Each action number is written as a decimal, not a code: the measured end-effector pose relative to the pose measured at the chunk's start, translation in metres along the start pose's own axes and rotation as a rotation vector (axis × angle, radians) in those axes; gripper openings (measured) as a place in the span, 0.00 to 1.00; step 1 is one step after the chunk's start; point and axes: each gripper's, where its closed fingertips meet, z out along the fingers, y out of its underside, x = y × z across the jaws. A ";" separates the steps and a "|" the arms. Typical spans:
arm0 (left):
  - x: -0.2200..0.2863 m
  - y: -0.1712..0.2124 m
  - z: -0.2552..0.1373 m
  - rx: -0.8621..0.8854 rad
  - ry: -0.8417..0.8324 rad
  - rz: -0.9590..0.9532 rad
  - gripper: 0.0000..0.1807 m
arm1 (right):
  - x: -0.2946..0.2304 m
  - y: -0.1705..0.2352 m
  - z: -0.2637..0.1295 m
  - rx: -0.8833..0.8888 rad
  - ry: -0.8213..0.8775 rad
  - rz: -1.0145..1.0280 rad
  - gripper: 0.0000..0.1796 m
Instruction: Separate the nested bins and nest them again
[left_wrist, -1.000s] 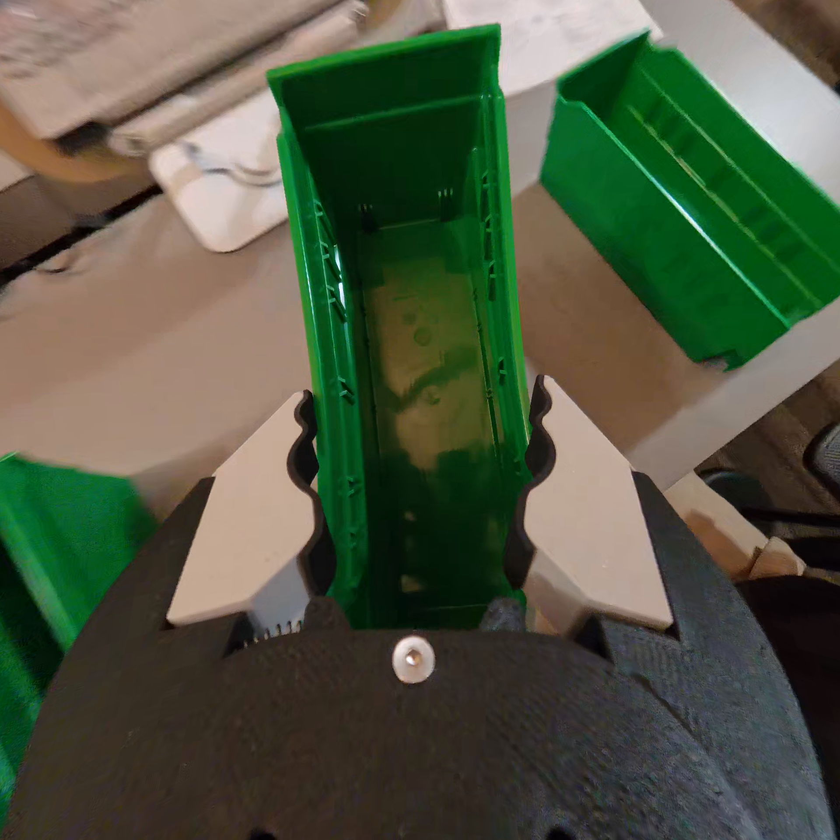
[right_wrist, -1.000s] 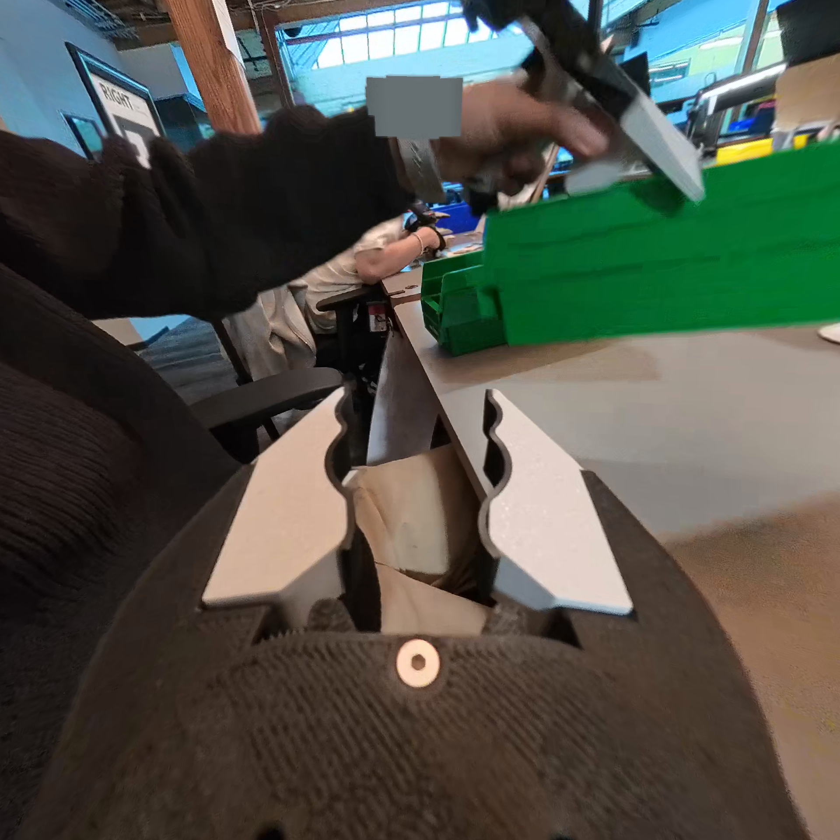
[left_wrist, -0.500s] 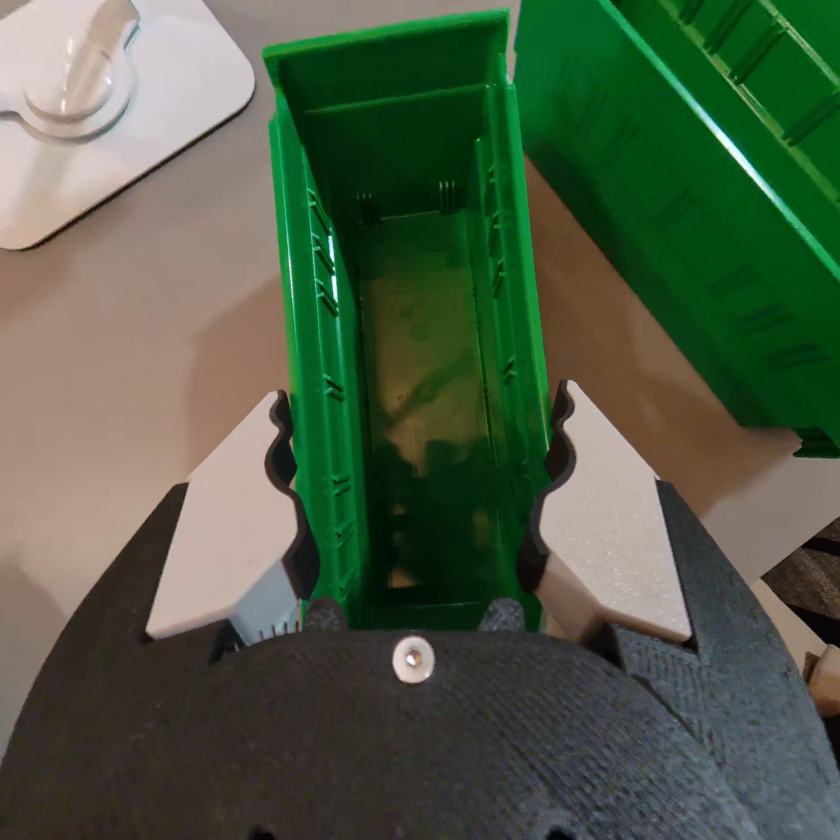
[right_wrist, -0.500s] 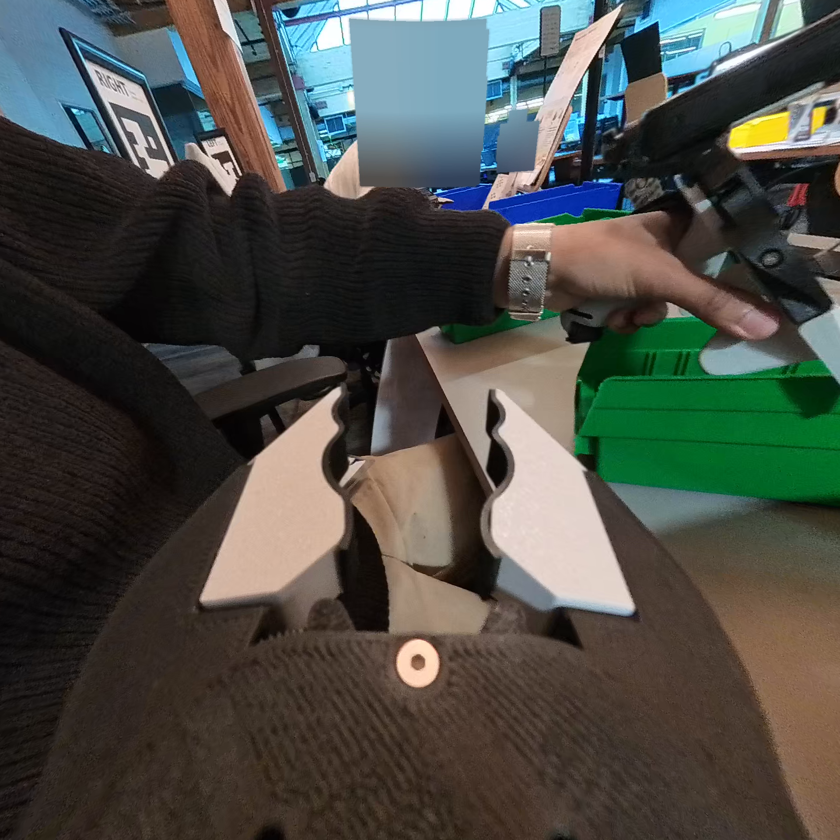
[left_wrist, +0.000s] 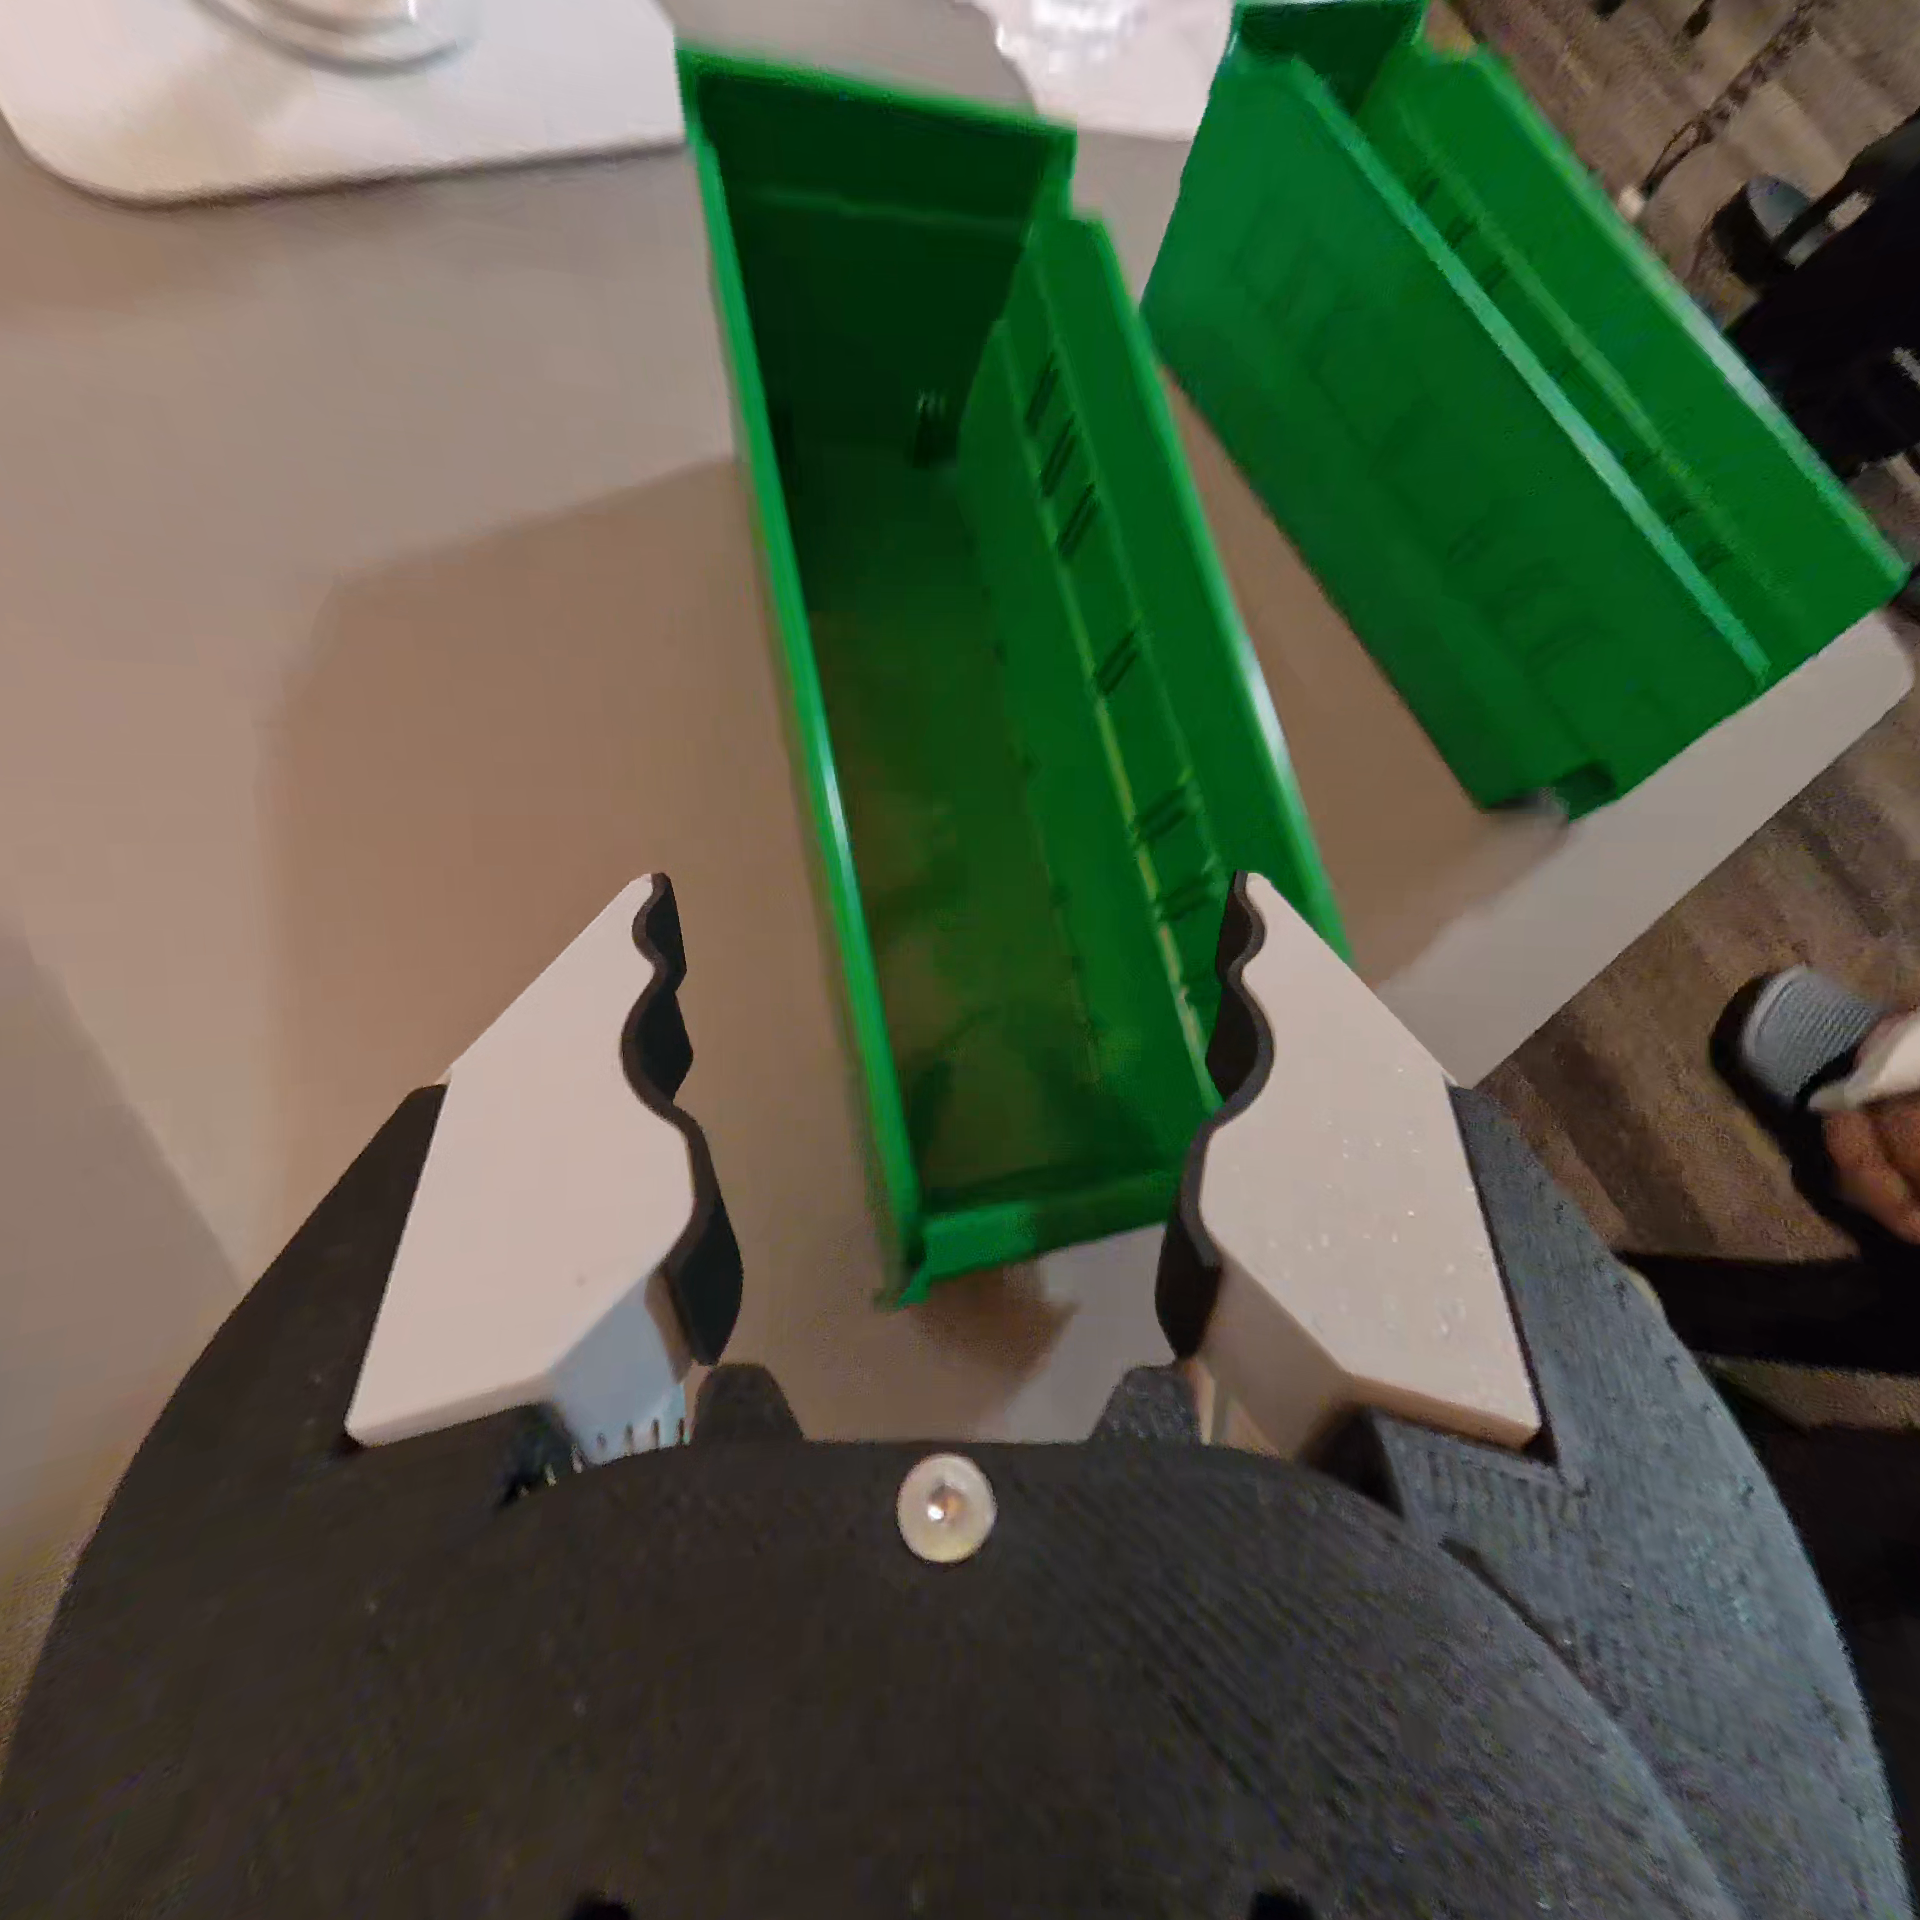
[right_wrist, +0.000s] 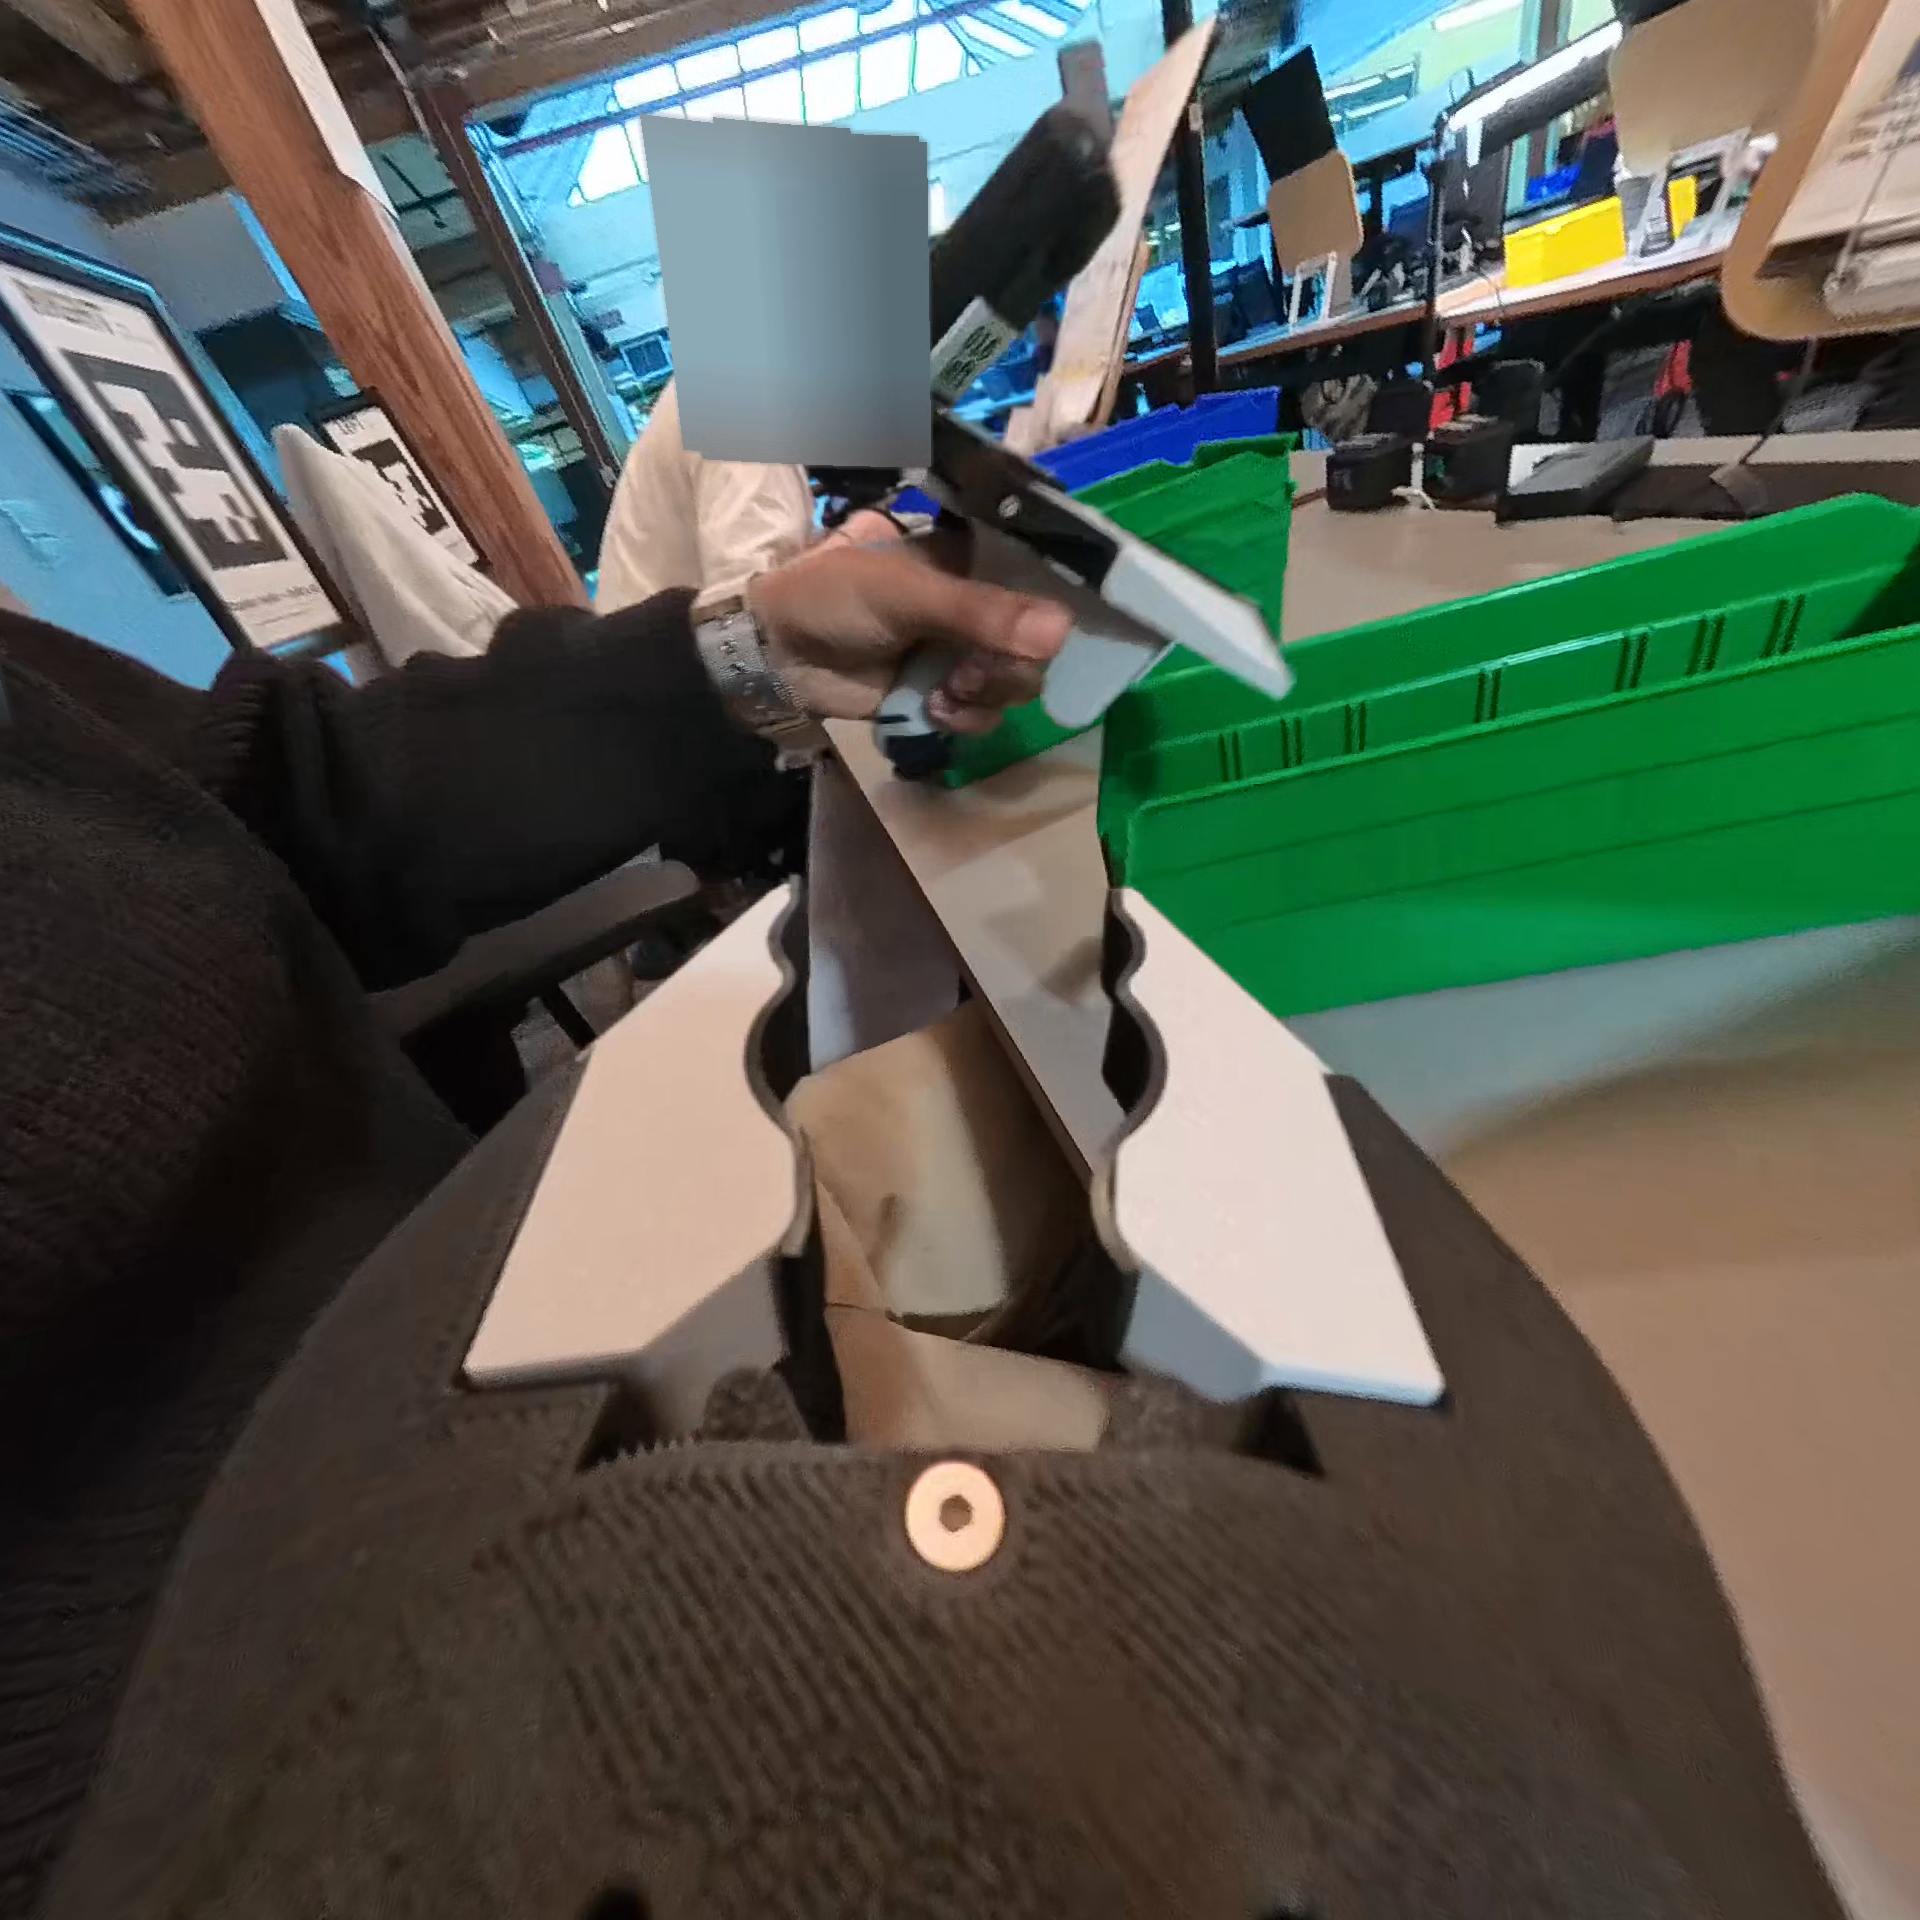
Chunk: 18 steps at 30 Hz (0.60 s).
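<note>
The left gripper (left_wrist: 951, 925) is spread wide and holds nothing; it hovers above the near end of a long green bin (left_wrist: 966, 665), and neither finger appears to touch it. That bin sits open side up on the tan table (left_wrist: 364, 623), running away from the near edge toward a white pad (left_wrist: 312, 114) at the far side. A second green bin (left_wrist: 1475, 447) lies well apart from it to the right, along the table's right edge, with its near end at the corner. In the right wrist view the right gripper (right_wrist: 954, 909) is also open and empty, held off the table's edge with tan cloth (right_wrist: 914, 1184) showing between its fingers. Beyond it a hand (right_wrist: 883, 623) in a black sleeve holds the left gripper's handle above the end of the first bin. More green bins (right_wrist: 1205, 520) stand farther along the table.
</note>
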 end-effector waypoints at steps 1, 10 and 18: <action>-0.003 0.014 0.000 -0.024 0.009 0.003 0.56 | 0.003 0.003 0.003 -0.003 0.012 0.004 0.31; 0.036 0.045 0.028 0.167 -0.002 0.311 0.19 | -0.007 -0.018 0.026 0.350 -0.027 0.289 0.13; 0.059 0.027 0.049 0.325 0.015 0.140 0.15 | 0.016 -0.009 0.018 0.244 0.000 0.328 0.22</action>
